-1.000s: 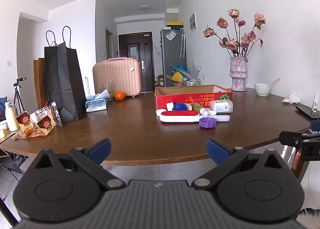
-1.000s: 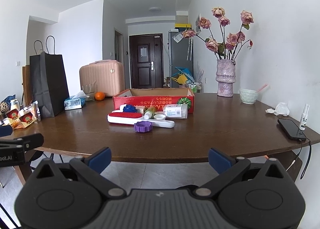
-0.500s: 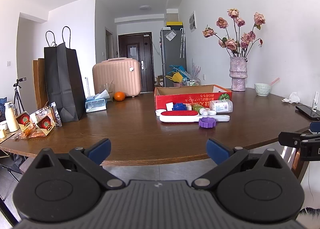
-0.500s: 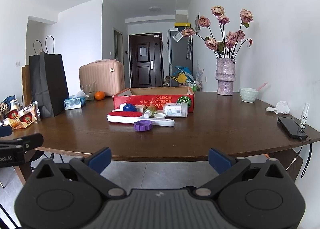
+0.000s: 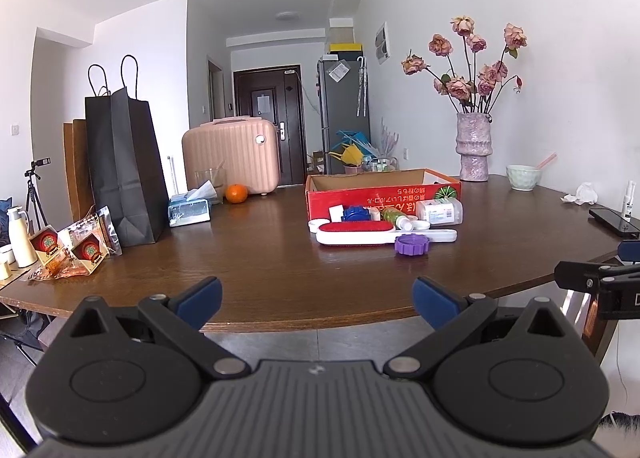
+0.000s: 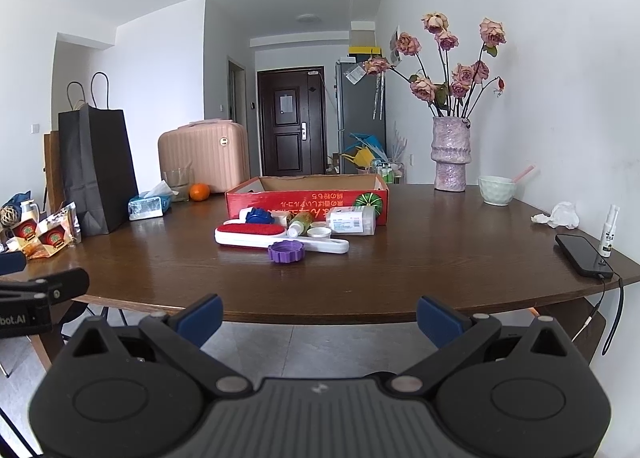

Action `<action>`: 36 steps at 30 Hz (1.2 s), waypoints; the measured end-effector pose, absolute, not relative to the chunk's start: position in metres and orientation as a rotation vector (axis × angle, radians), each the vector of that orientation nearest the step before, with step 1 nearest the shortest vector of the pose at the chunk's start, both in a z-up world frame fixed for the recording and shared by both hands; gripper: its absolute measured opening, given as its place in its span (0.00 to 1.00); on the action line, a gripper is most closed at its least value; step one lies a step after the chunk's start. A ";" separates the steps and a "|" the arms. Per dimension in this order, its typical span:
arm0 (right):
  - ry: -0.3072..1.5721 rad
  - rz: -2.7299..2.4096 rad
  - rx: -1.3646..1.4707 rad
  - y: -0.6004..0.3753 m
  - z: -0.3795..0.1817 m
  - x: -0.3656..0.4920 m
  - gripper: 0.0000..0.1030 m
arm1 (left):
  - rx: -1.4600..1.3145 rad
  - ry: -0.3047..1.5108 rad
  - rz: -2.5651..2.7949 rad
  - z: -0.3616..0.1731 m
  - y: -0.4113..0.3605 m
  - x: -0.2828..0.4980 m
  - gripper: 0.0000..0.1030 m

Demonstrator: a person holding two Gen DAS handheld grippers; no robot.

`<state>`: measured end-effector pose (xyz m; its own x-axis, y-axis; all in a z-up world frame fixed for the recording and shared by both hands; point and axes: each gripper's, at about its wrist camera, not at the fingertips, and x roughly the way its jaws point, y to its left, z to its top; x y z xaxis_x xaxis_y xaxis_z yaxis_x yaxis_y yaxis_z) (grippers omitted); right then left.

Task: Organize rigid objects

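Note:
A red cardboard box (image 5: 384, 192) (image 6: 306, 200) stands open on the brown table (image 5: 260, 258). In front of it lie a white and red lint brush (image 5: 360, 233) (image 6: 264, 236), a purple lid (image 5: 411, 245) (image 6: 286, 251), a blue lid (image 5: 354, 213), a green bottle (image 6: 300, 223), a white cap (image 6: 319, 232) and a clear labelled box (image 5: 439, 212) (image 6: 352, 220). My left gripper (image 5: 316, 298) is open and empty, off the table's near edge. My right gripper (image 6: 319, 312) is open and empty, also short of the edge.
A black paper bag (image 5: 120, 166), snack packets (image 5: 72, 250), a tissue box (image 5: 190, 208), an orange (image 5: 236, 193) and a pink suitcase (image 5: 230, 154) stand at the left and back. A flower vase (image 6: 450, 154), bowl (image 6: 496, 189), crumpled tissue (image 6: 560, 215), phone (image 6: 582, 255) and spray bottle (image 6: 609, 230) are at the right.
Both grippers have drifted very slightly; nothing on the table has moved.

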<state>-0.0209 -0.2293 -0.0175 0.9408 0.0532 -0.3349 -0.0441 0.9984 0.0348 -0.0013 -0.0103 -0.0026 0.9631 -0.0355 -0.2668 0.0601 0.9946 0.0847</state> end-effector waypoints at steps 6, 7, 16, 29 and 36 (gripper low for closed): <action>0.342 0.049 0.026 -0.229 -0.018 -0.021 1.00 | 0.090 0.272 -0.049 -0.003 -0.010 -0.001 1.00; 0.343 0.049 0.026 -0.229 -0.018 -0.021 1.00 | 0.091 0.273 -0.049 -0.003 -0.010 -0.001 1.00; 0.345 0.047 0.026 -0.229 -0.018 -0.020 1.00 | 0.090 0.273 -0.049 -0.003 -0.011 -0.002 1.00; 0.335 0.024 0.087 -0.237 -0.032 -0.010 1.00 | 0.149 0.265 -0.016 -0.015 -0.010 0.015 1.00; 0.327 0.016 0.098 -0.243 -0.043 0.023 1.00 | 0.151 0.325 -0.010 -0.024 -0.009 0.057 1.00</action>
<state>0.0233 -0.2428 -0.0431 0.9471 0.0321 -0.3195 -0.0003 0.9951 0.0990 0.0566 -0.0088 -0.0243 0.9477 0.0147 -0.3188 0.0337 0.9887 0.1458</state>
